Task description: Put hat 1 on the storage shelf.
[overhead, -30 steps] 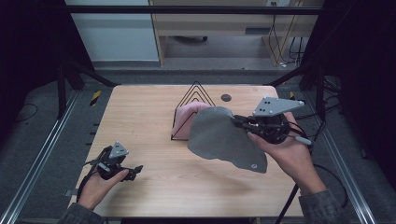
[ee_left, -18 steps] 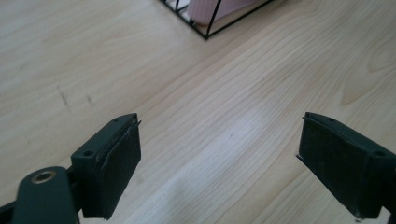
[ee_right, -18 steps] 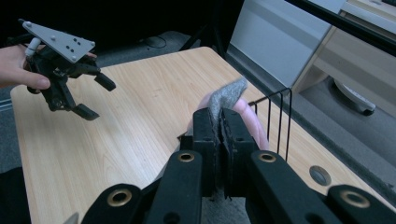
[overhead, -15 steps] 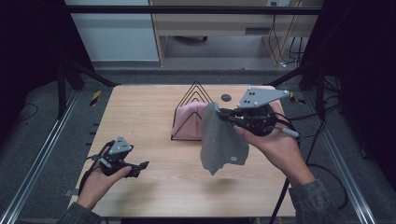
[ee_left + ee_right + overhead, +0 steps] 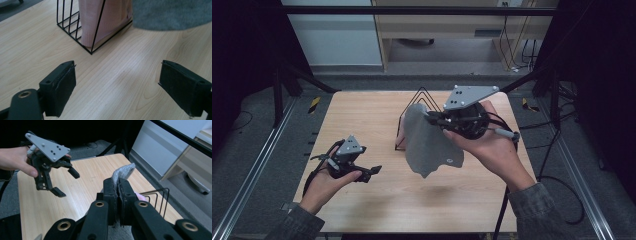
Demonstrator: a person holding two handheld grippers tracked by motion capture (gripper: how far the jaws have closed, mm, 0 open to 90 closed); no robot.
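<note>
The right gripper (image 5: 432, 119) has its jaws pressed together on the top edge of a grey cloth (image 5: 429, 145), which hangs in the air over the middle of the tabletop (image 5: 362, 107), just in front of a black wire rack (image 5: 401, 132); in the right gripper view a tuft of the cloth (image 5: 122, 173) sticks up between the closed jaws; the rack holds a folded pink cloth (image 5: 105, 20) standing on edge; the left gripper (image 5: 371, 172) hovers low over the near left of the tabletop, jaws spread wide with nothing between them; the grey cloth looks light, soft and limp, drooping in loose folds from its single pinch point, so it will likely swing and sag rather than keep any shape; it seems fuzzy rather than slick, so a firm pinch on an edge should hold; to control it, the free gripper would best take a second hold on the top edge or a lower corner, well apart from the first, so the cloth can be stretched flat or folded.
</note>
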